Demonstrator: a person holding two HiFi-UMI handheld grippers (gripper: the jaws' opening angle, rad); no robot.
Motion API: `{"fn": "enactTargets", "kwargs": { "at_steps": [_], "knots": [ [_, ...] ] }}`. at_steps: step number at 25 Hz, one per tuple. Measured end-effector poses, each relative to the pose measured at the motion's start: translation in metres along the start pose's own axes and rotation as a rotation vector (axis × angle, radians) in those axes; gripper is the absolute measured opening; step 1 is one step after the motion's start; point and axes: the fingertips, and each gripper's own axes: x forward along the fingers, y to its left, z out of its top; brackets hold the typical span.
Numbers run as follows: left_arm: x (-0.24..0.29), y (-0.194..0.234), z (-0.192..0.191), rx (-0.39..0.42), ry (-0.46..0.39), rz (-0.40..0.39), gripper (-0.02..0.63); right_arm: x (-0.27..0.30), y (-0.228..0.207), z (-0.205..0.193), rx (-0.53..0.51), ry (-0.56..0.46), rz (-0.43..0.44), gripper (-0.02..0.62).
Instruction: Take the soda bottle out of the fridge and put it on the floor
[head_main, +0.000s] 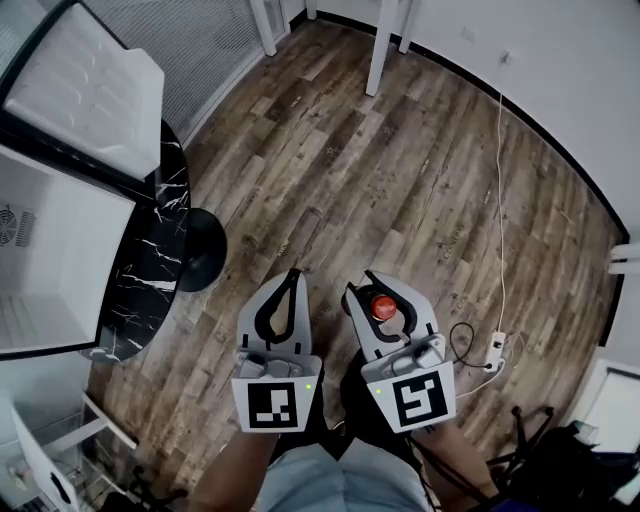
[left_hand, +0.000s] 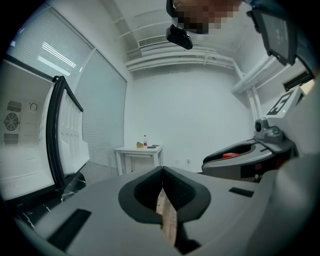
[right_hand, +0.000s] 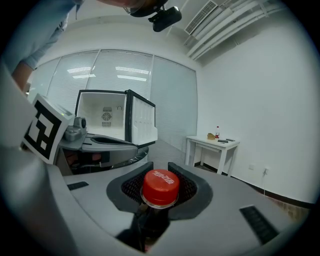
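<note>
The soda bottle, dark with a red cap (head_main: 381, 305) (right_hand: 160, 187), hangs by its neck in my right gripper (head_main: 375, 286) (right_hand: 159, 169), which is shut on it just under the cap, above the wooden floor (head_main: 380, 180). Its body is hidden below the jaws. My left gripper (head_main: 292, 276) (left_hand: 161, 173) is beside it on the left, shut, with nothing held. The white fridge (head_main: 50, 250) (right_hand: 102, 116) stands open at the left, its door (head_main: 90, 90) (right_hand: 141, 122) swung wide. In the left gripper view the right gripper (left_hand: 245, 155) shows with the red cap (left_hand: 230, 155).
The fridge sits on a black marbled tabletop (head_main: 160, 250) with a round black base (head_main: 203, 250) below. A white table (right_hand: 212, 145) (left_hand: 140, 152) stands by the far wall. A power strip with its cable (head_main: 495, 350) lies on the floor at the right.
</note>
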Motion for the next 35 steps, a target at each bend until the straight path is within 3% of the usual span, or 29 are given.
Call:
{"fn": "enactTargets", "kwargs": {
  "at_steps": [14,19,29,35],
  "knots": [
    [0.044,-0.020,-0.144,0.023,0.161,-0.097,0.017,0.038,-0.013,-0.147,0.077,0.121,-0.063,0.103],
    [0.067,-0.012,-0.185,-0.008,0.169,-0.102,0.017,0.062,-0.010,-0.199,0.094,0.132,-0.082,0.101],
    [0.096,-0.026,-0.254,0.034,0.156,-0.186,0.017,0.091,-0.013,-0.273,0.107,0.134,-0.102,0.101],
    [0.102,-0.026,-0.299,0.022,0.171,-0.195,0.017,0.102,-0.013,-0.317,0.119,0.155,-0.120,0.101]
  ]
}}
